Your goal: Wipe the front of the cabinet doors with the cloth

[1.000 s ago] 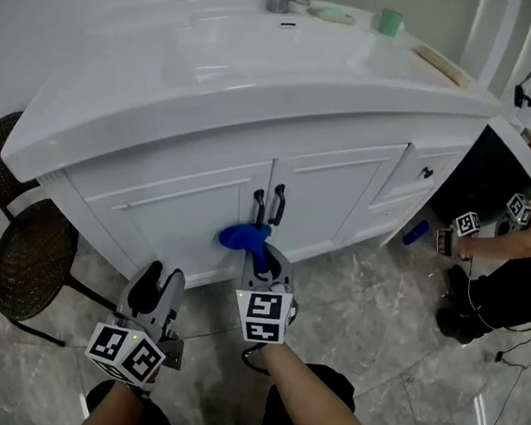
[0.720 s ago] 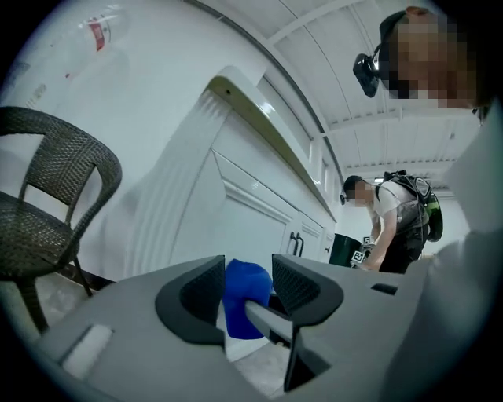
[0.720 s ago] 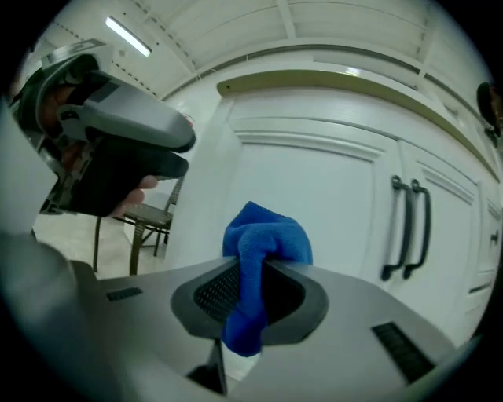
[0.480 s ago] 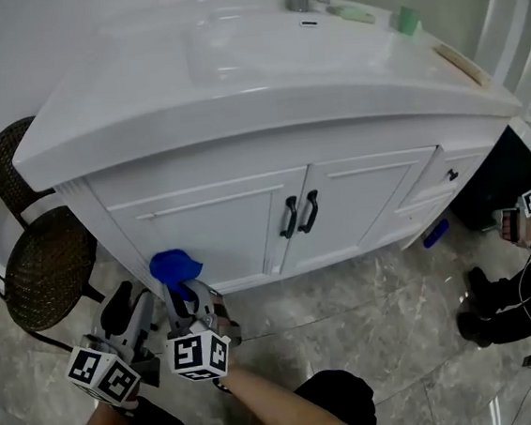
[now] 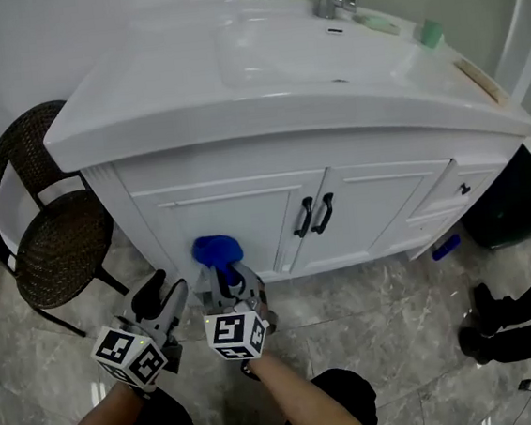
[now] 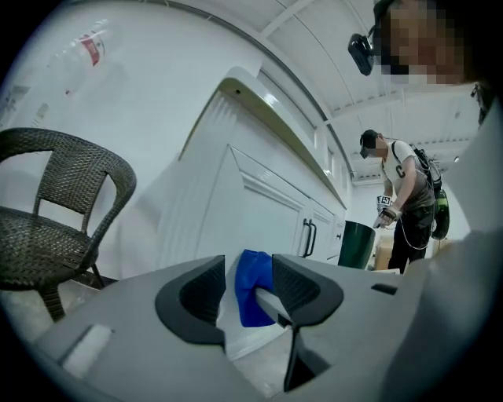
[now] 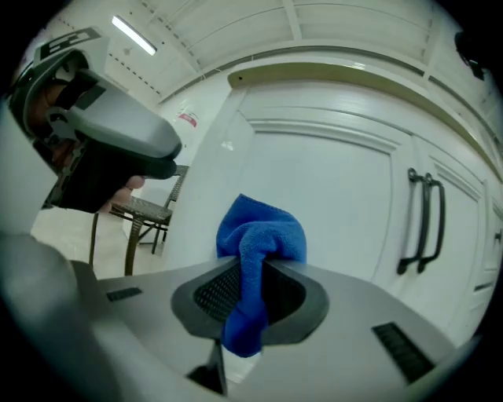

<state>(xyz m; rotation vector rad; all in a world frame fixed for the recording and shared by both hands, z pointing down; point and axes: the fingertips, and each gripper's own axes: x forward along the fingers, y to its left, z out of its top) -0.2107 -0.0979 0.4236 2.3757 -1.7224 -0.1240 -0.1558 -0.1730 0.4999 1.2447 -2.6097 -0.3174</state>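
Note:
The white cabinet's left door and right door are closed, with two black handles where they meet. A blue cloth sits bunched against the lower left part of the left door. My right gripper is shut on it. In the right gripper view the cloth sticks out of the right gripper toward the door panel, with the handles to the right. My left gripper hangs open and empty just left of it. The left gripper looks along the door at the cloth.
A dark wicker chair stands left of the cabinet, close to my left gripper. The sink countertop overhangs the doors. A person is on the floor at the right, near a small blue object. A green bin stands beyond the cabinet.
My right gripper carried the cloth left from beside the handles across the left door to its lower left, then slightly up. The left gripper followed alongside.

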